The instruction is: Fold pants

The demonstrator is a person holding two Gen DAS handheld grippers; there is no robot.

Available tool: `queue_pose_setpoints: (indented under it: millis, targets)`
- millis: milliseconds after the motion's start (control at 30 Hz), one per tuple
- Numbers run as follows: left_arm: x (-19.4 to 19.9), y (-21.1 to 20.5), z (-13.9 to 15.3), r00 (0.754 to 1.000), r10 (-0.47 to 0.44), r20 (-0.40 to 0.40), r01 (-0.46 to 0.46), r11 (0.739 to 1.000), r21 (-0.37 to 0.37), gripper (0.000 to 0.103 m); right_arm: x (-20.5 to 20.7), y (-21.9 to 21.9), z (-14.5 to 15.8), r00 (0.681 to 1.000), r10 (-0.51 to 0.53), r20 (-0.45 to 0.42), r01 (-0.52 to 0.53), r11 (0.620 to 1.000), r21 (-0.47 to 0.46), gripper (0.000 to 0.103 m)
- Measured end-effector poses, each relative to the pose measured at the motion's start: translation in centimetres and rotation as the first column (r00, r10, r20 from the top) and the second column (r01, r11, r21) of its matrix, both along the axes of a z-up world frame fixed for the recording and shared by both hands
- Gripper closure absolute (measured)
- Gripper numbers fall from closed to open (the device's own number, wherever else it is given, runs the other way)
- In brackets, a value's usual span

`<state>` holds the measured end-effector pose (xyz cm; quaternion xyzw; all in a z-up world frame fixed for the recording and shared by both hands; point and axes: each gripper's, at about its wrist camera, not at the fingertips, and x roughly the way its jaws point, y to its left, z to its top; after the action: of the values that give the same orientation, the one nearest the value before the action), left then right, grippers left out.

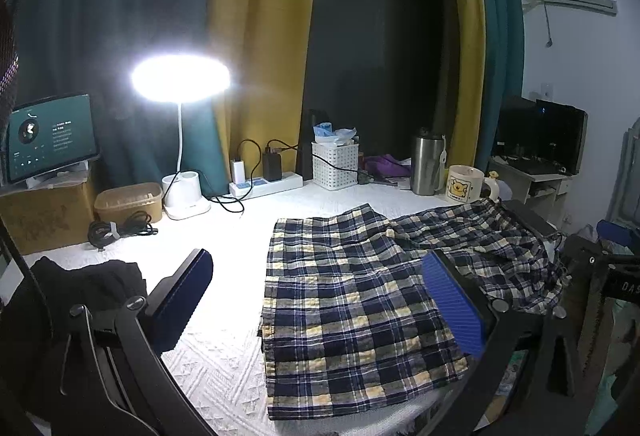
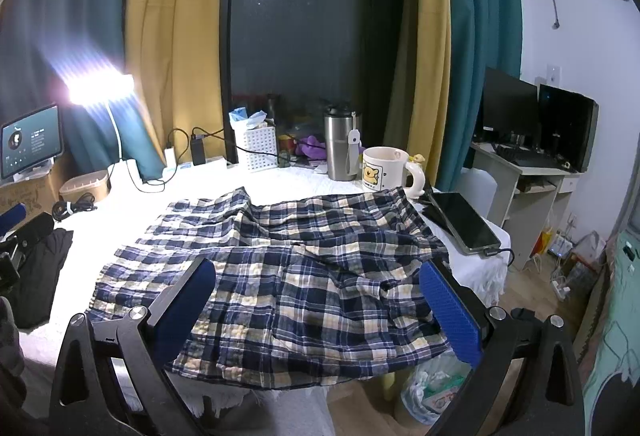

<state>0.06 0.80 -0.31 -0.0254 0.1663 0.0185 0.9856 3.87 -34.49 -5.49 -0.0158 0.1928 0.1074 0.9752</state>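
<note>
Your left gripper (image 1: 316, 300) and right gripper (image 2: 320, 300) hover with fingers spread; the pants (image 2: 296, 268) lie flat on the table (image 1: 224, 348) between and beyond each pair.

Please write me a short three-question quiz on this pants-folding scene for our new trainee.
1. True or false: both the left gripper and the right gripper are open and holding nothing.
2. What stands nearest the far edge of the plaid pants: A) the mug, B) the lamp, C) the tablet?
3. Fill in: the dark garment lies to the ____ of the pants.

Key: 1 true; 2 A; 3 left.
</note>
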Motion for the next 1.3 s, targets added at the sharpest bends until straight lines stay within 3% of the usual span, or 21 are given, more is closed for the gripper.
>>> queue_pose_setpoints:
  millis: [233, 1300]
  targets:
    - [-0.6, 0.2, 0.6, 0.999, 0.011, 0.036, -0.011, 1.000, -0.003, 0.000, 0.0, 0.1, 0.1, 1.000, -0.001, 0.001, 0.001, 1.000, 0.002, 0.001]
    - [-0.8, 0.0, 1.1, 0.998, 0.012, 0.056, -0.011, 1.000, -0.014, 0.000, -0.1, 0.0, 0.6, 1.000, -0.003, 0.010, 0.003, 1.000, 0.010, 0.001]
